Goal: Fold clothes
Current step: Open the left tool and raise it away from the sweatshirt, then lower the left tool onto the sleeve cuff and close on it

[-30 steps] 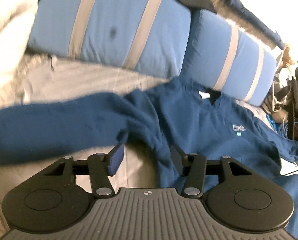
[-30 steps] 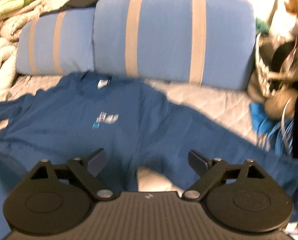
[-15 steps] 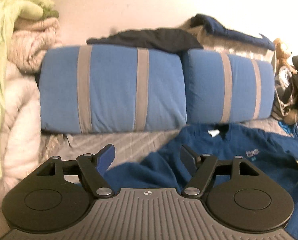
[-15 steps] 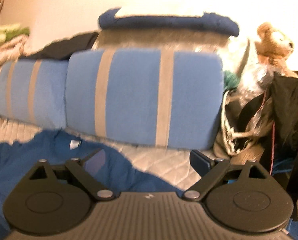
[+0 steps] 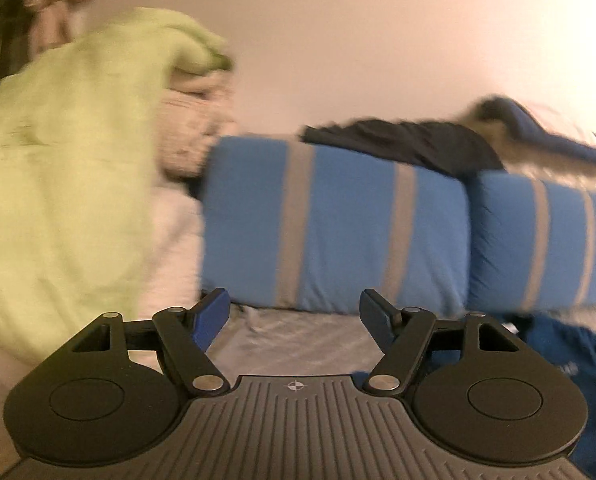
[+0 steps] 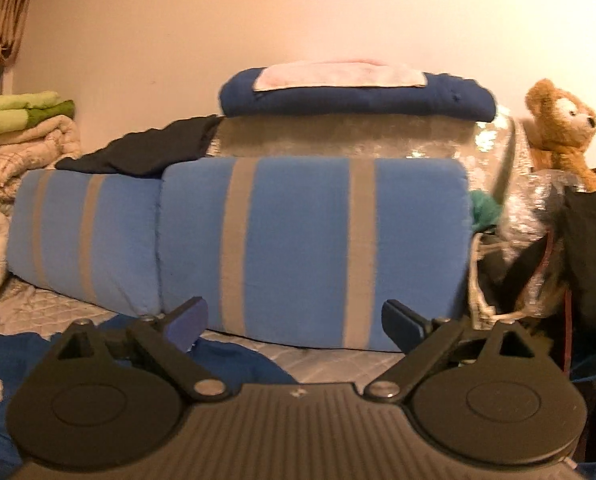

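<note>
Above the bed (image 6: 318, 354), we are holding the left tool (image 5: 294, 312) and right tool (image 6: 294, 320) with jaws apart, gripping nothing. Below them, the blue sweatshirt (image 6: 234, 360) is lying rumpled on the quilt; whether any fold is made, we cannot tell.

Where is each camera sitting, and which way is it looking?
Left wrist: on the left gripper, facing the green blanket and striped pillows; open fingers show.
Right wrist: on the right gripper, facing the pillows, teddy bear; open fingers show.
Shared: pillows, blue sweatshirt, wall.
</note>
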The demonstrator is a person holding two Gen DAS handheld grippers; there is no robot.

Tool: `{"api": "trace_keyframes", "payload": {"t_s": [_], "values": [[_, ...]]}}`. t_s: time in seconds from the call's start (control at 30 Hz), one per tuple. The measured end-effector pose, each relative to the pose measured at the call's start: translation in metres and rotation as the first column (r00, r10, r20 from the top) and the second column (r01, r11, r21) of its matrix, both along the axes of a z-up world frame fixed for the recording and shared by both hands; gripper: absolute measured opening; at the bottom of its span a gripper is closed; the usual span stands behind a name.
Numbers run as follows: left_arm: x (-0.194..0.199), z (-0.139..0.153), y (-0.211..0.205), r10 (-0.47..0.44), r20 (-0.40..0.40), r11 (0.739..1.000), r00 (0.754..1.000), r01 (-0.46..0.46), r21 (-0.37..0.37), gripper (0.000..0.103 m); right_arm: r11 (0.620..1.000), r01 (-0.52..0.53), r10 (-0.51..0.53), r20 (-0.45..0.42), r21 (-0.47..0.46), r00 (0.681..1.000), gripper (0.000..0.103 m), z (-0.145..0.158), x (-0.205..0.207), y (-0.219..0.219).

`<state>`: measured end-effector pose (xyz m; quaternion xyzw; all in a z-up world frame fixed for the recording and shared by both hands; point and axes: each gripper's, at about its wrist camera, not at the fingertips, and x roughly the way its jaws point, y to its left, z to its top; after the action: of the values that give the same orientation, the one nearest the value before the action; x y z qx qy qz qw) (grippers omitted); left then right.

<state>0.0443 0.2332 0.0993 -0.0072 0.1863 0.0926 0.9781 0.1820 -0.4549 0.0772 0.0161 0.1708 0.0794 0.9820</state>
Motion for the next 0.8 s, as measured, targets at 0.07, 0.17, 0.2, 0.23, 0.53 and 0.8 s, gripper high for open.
{"api": "trace_keyframes", "payload": {"t_s": [0.07, 0.17, 0.2, 0.23, 0.53, 0.8], "values": [[-0.007, 0.005, 0.014, 0.044, 0.016, 0.999, 0.999, -0.044, -0.018, 0.073, 1.000, -0.023, 0.022, 0.003, 0.012, 1.000, 0.098, 0.001, 0.003, 0.011], [-0.016, -0.006, 0.028, 0.100, 0.001, 0.995, 0.995, -0.100, -0.027, 0.075, 0.997, -0.062, 0.062, 0.005, 0.035, 0.998, 0.099, 0.001, 0.007, 0.031], [-0.019, -0.013, 0.033, 0.120, -0.011, 0.992, 0.993, -0.120, -0.030, 0.075, 0.996, -0.080, 0.080, 0.002, 0.043, 0.997, 0.099, -0.001, 0.007, 0.038], [-0.022, -0.024, 0.038, 0.143, -0.026, 0.988, 0.989, -0.144, -0.049, 0.075, 0.994, -0.099, 0.099, -0.003, 0.050, 0.995, 0.099, -0.003, 0.007, 0.045], [-0.048, -0.127, 0.094, 0.310, -0.127, 0.859, 0.942, -0.335, -0.387, 0.075, 0.968, -0.242, 0.247, -0.084, 0.060, 0.965, 0.099, -0.029, -0.004, 0.098], [-0.059, -0.193, 0.141, 0.363, -0.168, 0.627, 0.916, -0.374, -0.683, 0.074, 0.954, -0.298, 0.298, -0.132, 0.021, 0.945, 0.099, -0.047, -0.023, 0.112]]}}
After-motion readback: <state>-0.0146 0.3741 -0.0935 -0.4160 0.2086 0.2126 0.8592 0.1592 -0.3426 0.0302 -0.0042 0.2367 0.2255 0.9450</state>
